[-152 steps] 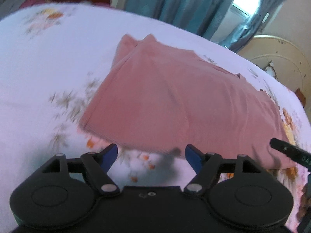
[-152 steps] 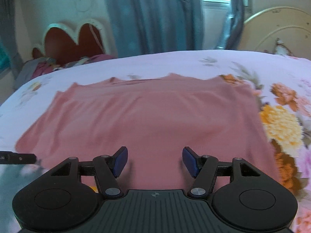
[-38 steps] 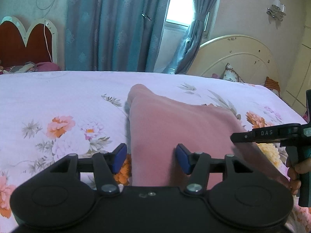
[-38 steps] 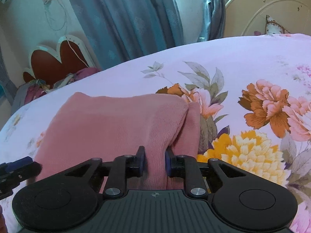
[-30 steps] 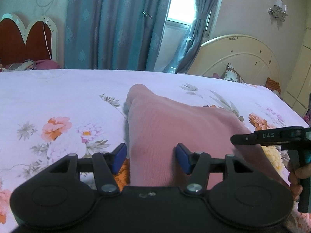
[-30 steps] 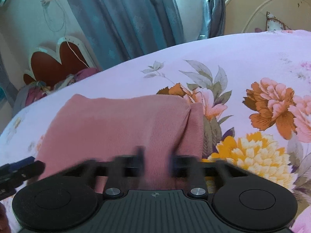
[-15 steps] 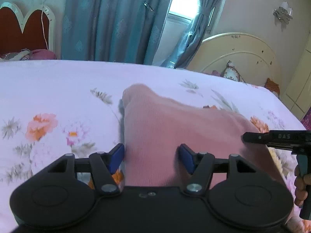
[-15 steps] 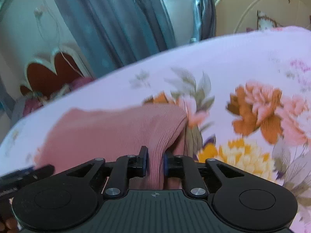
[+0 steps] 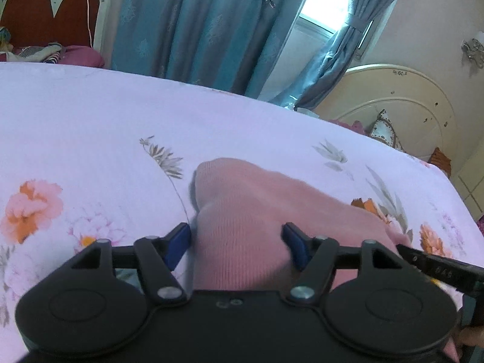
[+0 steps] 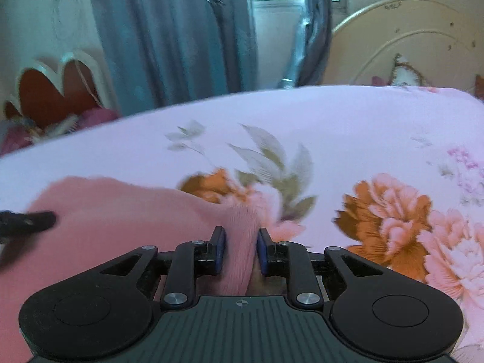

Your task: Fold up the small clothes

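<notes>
A pink ribbed garment (image 9: 260,211) lies folded over on the floral bedsheet (image 9: 90,127). My left gripper (image 9: 237,243) is open, with the garment's left fold lying between its blue pads, not pinched. My right gripper (image 10: 240,249) is shut on the garment's right corner (image 10: 239,236), which bunches up between its pads. The garment spreads to the left in the right wrist view (image 10: 121,211). The right gripper's finger shows at the right of the left wrist view (image 9: 438,269), and the left gripper's finger at the left of the right wrist view (image 10: 27,222).
The bedsheet (image 10: 363,127) is pale lilac with orange and pink flowers. A cream headboard (image 9: 402,106) stands at the back right, blue curtains (image 9: 196,24) and a window behind, and a red heart-shaped headboard (image 9: 51,15) at the back left.
Both grippers have moved forward and lower over the bed. The right gripper stays clamped on the pink corner and carries it along. The left gripper stays open.
</notes>
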Demonstrator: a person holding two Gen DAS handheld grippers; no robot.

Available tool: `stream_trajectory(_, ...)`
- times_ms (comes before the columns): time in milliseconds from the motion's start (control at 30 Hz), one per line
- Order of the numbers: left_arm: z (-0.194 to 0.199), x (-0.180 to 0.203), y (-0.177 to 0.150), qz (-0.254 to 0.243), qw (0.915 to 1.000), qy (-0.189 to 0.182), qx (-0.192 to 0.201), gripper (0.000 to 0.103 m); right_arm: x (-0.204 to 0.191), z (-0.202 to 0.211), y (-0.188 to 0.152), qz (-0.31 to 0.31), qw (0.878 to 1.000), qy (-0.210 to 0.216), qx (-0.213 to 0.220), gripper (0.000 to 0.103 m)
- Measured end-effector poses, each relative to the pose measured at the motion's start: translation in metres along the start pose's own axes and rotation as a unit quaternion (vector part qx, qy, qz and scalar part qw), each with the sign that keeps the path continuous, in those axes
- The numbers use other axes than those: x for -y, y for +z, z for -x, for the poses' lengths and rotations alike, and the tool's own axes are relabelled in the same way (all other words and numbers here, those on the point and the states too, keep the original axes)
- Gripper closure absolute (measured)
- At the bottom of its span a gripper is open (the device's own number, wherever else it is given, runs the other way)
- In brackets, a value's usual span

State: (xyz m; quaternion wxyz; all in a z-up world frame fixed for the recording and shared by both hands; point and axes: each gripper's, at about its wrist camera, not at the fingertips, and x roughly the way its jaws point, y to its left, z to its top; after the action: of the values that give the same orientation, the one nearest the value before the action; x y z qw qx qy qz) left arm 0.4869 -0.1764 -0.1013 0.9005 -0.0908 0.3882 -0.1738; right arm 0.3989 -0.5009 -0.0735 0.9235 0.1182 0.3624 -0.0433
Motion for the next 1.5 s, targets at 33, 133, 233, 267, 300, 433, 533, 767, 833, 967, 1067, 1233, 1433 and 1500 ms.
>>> stream_trajectory(33, 0.001, 0.001, 0.000, -0.002, 1.0000, 0.003, -0.001, 0.033, 0.002, 0.000, 0.002, -0.008, 1.000, 0.002, -0.004, 0.082)
stream_trajectory(133, 0.013, 0.011, 0.002, -0.031, 0.9993, 0.020, 0.007, 0.034, 0.002, 0.010, 0.007, -0.015, 1.000, 0.016, -0.009, 0.082)
stream_trajectory(233, 0.041, 0.014, -0.006, -0.051, 0.9983, 0.014, 0.025, 0.036, 0.011, 0.034, 0.006, -0.048, 0.998, 0.043, -0.009, 0.080)
stream_trajectory(267, 0.048, 0.012, -0.008, -0.051, 0.9982, 0.012, 0.029, 0.036, 0.011, 0.043, 0.005, -0.058, 0.997, 0.053, -0.009, 0.065)
stream_trajectory(300, 0.057, 0.010, -0.011, -0.053, 0.9980, 0.011, 0.032, 0.036, 0.011, 0.052, 0.001, -0.066, 0.996, 0.062, -0.008, 0.051)
stream_trajectory(433, 0.087, 0.003, -0.033, -0.065, 0.9976, 0.003, 0.024, 0.038, 0.004, 0.090, -0.022, -0.061, 0.994, 0.085, -0.007, 0.035)
stream_trajectory(533, 0.104, -0.003, -0.052, -0.058, 0.9982, -0.006, 0.017, 0.039, -0.001, 0.109, -0.043, -0.063, 0.994, 0.091, -0.021, 0.037)
stream_trajectory(767, 0.120, -0.001, -0.076, -0.032, 0.9991, -0.026, -0.003, 0.056, -0.016, 0.130, -0.076, -0.057, 0.993, 0.094, -0.046, 0.073)
stream_trajectory(833, 0.118, 0.001, -0.085, -0.041, 0.9990, -0.016, -0.001, 0.057, -0.015, 0.128, -0.080, -0.047, 0.995, 0.074, -0.047, 0.089)
stream_trajectory(967, 0.117, 0.000, -0.096, -0.022, 0.9995, -0.013, -0.020, 0.058, -0.007, 0.122, -0.083, -0.053, 0.996, 0.055, -0.042, 0.089)
stream_trajectory(1067, 0.126, 0.001, -0.101, -0.038, 0.9989, -0.011, -0.024, 0.058, -0.008, 0.134, -0.083, -0.059, 0.996, 0.056, -0.038, 0.089)
stream_trajectory(1233, 0.135, -0.005, -0.106, -0.023, 0.9987, -0.017, -0.042, 0.058, -0.014, 0.159, -0.089, -0.053, 0.995, 0.073, -0.045, 0.089)
stream_trajectory(1433, 0.137, -0.001, -0.115, -0.030, 0.9987, -0.014, -0.039, 0.062, -0.015, 0.169, -0.109, -0.065, 0.993, 0.074, -0.065, 0.089)
stream_trajectory(1500, 0.137, -0.001, -0.116, -0.025, 0.9988, -0.015, -0.038, 0.071, -0.020, 0.169, -0.111, -0.047, 0.995, 0.065, -0.066, 0.089)
